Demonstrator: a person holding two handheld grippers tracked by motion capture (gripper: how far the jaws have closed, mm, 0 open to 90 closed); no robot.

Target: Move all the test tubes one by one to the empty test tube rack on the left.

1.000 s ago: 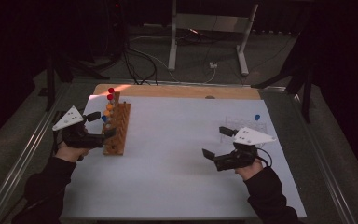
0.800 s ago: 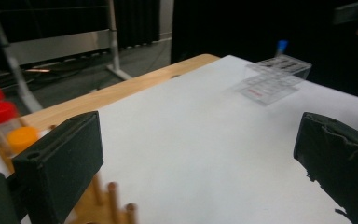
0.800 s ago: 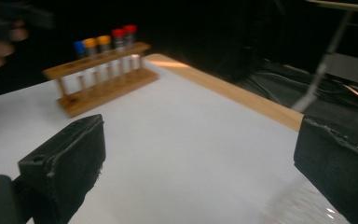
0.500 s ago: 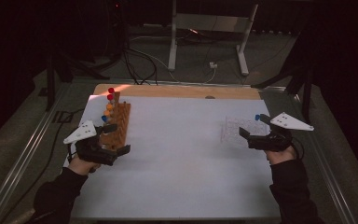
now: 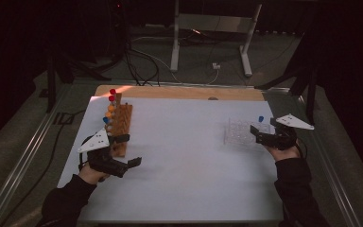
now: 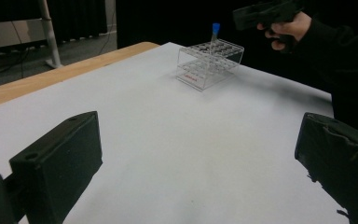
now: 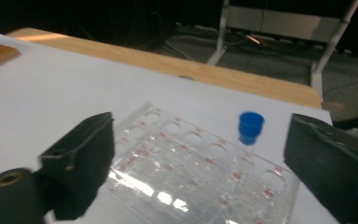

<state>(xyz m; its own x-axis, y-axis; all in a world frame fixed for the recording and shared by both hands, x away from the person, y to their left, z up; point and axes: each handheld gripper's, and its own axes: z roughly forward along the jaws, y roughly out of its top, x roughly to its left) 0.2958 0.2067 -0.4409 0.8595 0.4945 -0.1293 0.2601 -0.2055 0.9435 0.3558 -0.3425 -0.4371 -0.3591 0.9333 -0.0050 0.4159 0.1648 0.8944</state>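
Nearest the person, two dark sleeves come in over the front edge of the worktop (image 5: 189, 189), which is covered by a plain white sheet. The left gripper (image 5: 131, 161) hovers low at the left front of that sheet, its jaws spread wide apart with nothing but bare white surface between them. Just beyond it stands a wooden rack (image 5: 121, 124) holding a row of tubes with red, orange and blue caps, set lengthwise near the sheet's left edge.

Across the sheet, well apart from the wooden rack, the right gripper (image 5: 257, 134) sits at the right side. Its jaws have just been closing a little yet stand wide apart, clamped on nothing; in the right gripper view the blue-capped tube (image 7: 250, 129) shows between them but farther off, untouched. That tube stands upright in a hole near the far right corner of the clear plastic rack (image 5: 238, 131), whose other holes look empty and whose faces carry small red marks.

Behind the white sheet a strip of bare light wood shows along the worktop's far edge, with a small dark spot on it. Metal rails run down both sides. Farther back the room is dim: a grey floor with loose black cables, a white plug, and the pale legs of a stand (image 5: 210, 28) before dark curtains
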